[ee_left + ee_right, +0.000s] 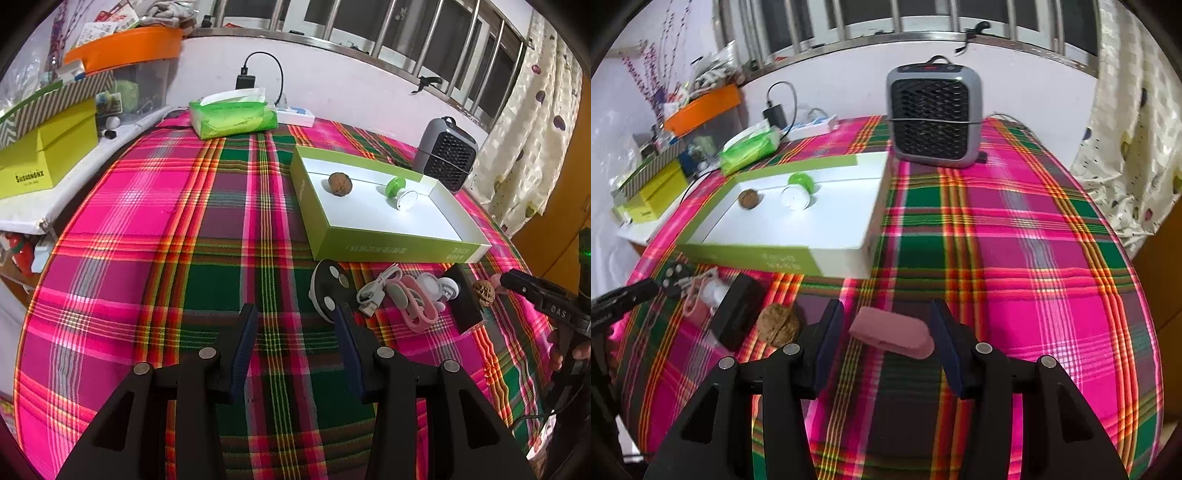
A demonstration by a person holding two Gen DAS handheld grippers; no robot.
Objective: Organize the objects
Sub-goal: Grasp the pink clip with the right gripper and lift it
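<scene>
Two walnuts show: one [340,183] lies inside the shallow green box [391,249] beside a green-and-white knob-shaped thing [400,192], the other [777,325] sits on the plaid tablecloth [1015,258] just beside a black block [737,312]. The right gripper [886,332] is spread wide, its fingers either side of a pink eraser-like piece [892,332] (contact unclear). The left gripper [295,334] is likewise spread, holding nothing, near a black disc [328,286] and a white cable [376,290].

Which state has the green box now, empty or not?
Not empty: the green box holds a walnut and a green-and-white object on its white floor.
</scene>
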